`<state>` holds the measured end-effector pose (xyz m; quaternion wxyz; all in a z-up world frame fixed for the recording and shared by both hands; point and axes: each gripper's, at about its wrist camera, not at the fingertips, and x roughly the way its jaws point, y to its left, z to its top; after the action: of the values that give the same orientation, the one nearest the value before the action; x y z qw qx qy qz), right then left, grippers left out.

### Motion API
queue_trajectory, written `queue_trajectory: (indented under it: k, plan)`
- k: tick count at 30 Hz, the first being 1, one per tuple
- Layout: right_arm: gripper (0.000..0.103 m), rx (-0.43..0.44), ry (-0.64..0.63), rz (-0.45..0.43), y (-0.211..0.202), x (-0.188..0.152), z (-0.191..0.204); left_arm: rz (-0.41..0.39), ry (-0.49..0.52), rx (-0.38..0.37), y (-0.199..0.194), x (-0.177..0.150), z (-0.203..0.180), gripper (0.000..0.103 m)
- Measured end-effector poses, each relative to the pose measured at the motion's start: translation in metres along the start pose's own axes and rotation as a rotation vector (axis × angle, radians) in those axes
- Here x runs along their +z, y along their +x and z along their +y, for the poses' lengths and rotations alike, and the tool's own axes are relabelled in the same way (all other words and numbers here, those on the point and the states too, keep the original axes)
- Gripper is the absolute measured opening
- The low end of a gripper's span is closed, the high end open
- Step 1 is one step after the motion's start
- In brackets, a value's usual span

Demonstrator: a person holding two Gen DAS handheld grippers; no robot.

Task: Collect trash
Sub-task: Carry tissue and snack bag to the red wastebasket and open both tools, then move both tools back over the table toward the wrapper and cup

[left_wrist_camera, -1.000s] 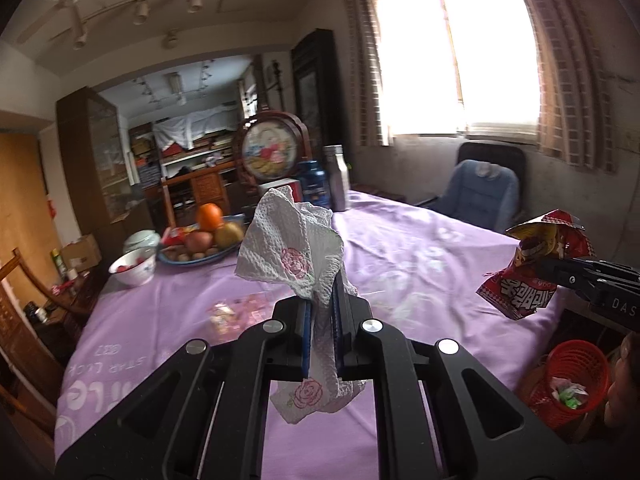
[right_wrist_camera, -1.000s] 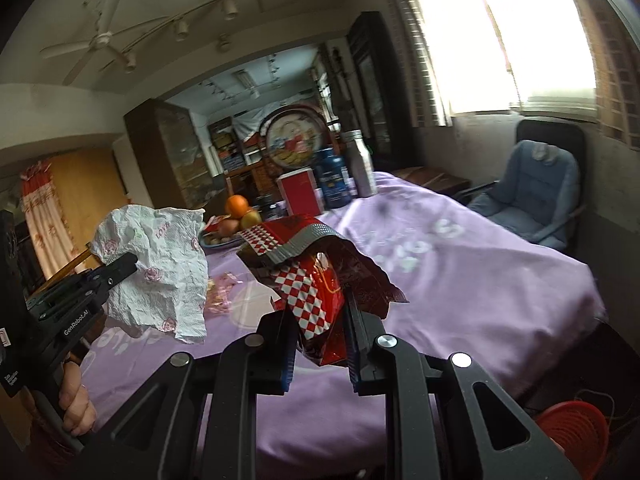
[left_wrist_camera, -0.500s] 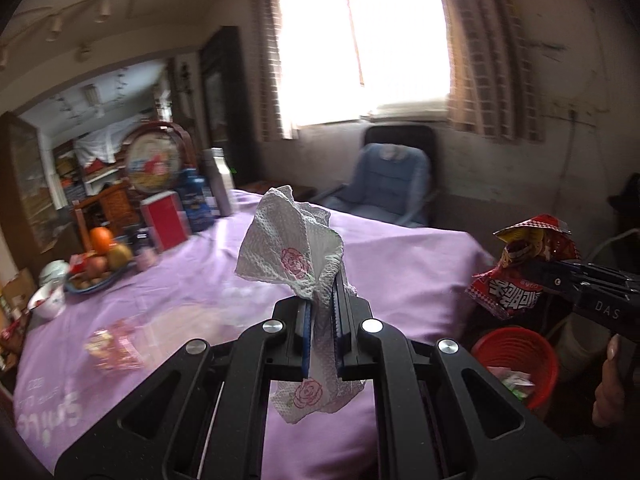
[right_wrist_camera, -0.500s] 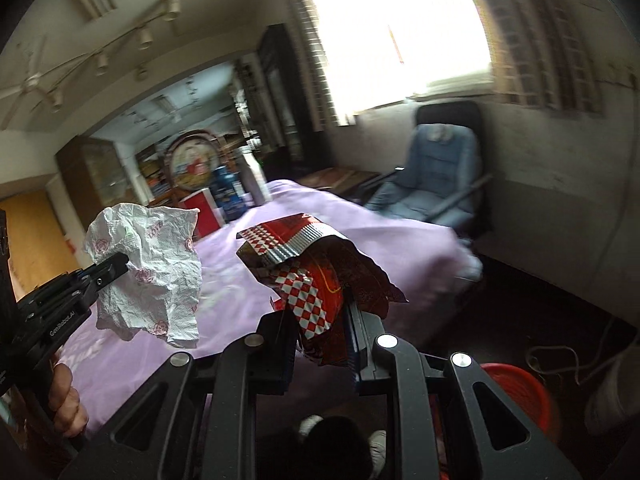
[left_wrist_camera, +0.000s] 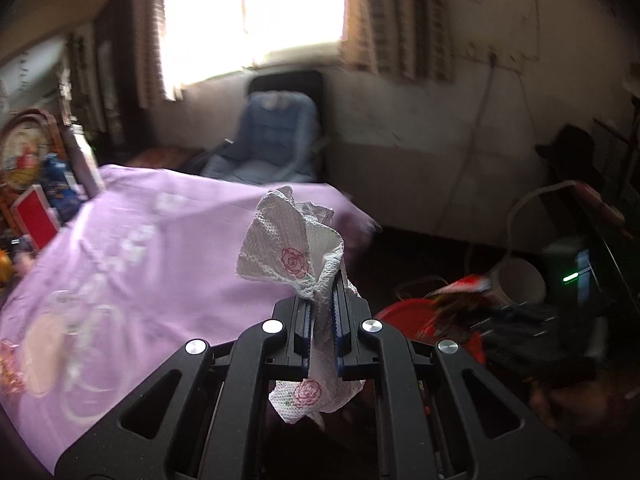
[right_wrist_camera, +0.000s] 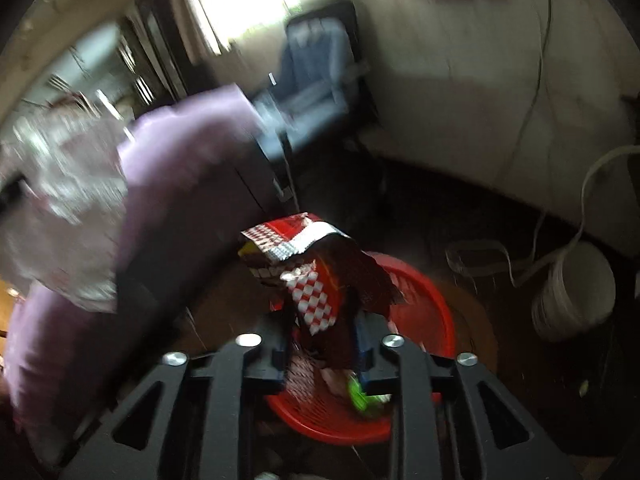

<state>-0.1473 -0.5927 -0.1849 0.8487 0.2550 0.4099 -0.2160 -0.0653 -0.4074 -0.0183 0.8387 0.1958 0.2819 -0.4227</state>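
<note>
over on the left the worktop [left_wrist_camera: 132, 248] is draped in a lilac cloth, with a red box [left_wrist_camera: 34, 216] and a round framed picture [left_wrist_camera: 24, 152] crowded at its far left end, all rather blurred. behind it a blue armchair [left_wrist_camera: 276, 140] sits under the bright window [left_wrist_camera: 252, 16]. the left tool [left_wrist_camera: 323, 320] is pressed together on a crumpled white paper towel [left_wrist_camera: 292, 256] printed with pink roses; the towel sticks up above the blue pads and a tail of it hangs out below them, level with the worktop's near corner. to the right of that, down on the dark floor, stands a red mesh basket [right_wrist_camera: 420, 304] with some scraps, one bright green, already lying in it. the right tool [right_wrist_camera: 324, 344] is directly over the basket, and its jaws have just been spreading; the red-and-white checked snack wrapper [right_wrist_camera: 308, 272] is upright between them, though i cannot tell whether the pads still touch it. further right a white bucket [right_wrist_camera: 576, 292] stands on the floor near the wall, with a pale strap or hose looping up from it.
</note>
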Motion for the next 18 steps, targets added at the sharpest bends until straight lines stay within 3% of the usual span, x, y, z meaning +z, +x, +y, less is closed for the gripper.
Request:
queue_trajectory:
  k: [2,7,9,10,13,14,18]
  plan:
    - [0.053,-0.049,0.032,-0.006,0.005,-0.002,-0.014,0.038,0.015,-0.046,0.021,0.002,-0.013,0.012]
    - [0.067,-0.066,0.147,-0.116,-0.024,0.002,-0.057,0.147,0.051,-0.174,0.074,-0.003,-0.05,0.012]
    - [0.068,-0.062,0.192,-0.143,-0.034,0.0,-0.071,0.19,0.064,-0.23,0.092,-0.008,-0.064,0.013]
    - [0.068,-0.055,0.216,-0.149,-0.038,-0.001,-0.078,0.224,0.071,-0.255,0.103,-0.013,-0.072,0.019]
    - [0.068,-0.039,0.244,-0.148,-0.04,-0.004,-0.086,0.28,0.067,-0.261,0.121,-0.022,-0.079,0.065]
    - [0.068,-0.037,0.244,-0.148,-0.04,-0.005,-0.085,0.285,0.068,-0.253,0.122,-0.025,-0.078,0.073]
    - [0.068,-0.012,0.222,-0.144,-0.037,0.0,-0.075,0.271,0.09,-0.215,0.115,-0.03,-0.074,0.08]
